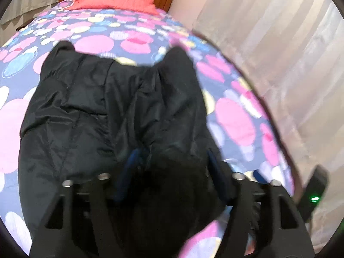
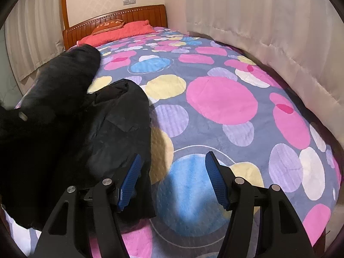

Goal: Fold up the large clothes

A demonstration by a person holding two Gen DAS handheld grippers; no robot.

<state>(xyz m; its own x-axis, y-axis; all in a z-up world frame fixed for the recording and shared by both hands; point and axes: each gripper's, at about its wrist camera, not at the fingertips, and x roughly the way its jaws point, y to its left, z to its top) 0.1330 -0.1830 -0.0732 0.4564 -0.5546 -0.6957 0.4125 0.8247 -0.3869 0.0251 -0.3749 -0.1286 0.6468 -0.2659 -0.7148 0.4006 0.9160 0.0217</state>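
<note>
A large black padded jacket point(image 1: 111, 111) lies on the bed, spread across the patterned blanket point(image 1: 133, 43). In the left wrist view my left gripper point(image 1: 172, 157) has its blue pads wide apart, with a bunch of black jacket fabric filling the gap between them; the view is blurred. In the right wrist view the jacket point(image 2: 103, 129) lies left of my right gripper point(image 2: 172, 163), which is open and empty above the blanket point(image 2: 221, 99). Its left blue pad point(image 2: 131, 178) stands at the jacket's right edge.
The bed has a wooden headboard point(image 2: 120, 19), a red pillow point(image 2: 120, 32) and an orange cushion point(image 2: 109, 24) at the far end. Pale curtains point(image 2: 268, 21) hang close along the bed's right side. A dark device with a green light point(image 1: 315, 193) shows at right.
</note>
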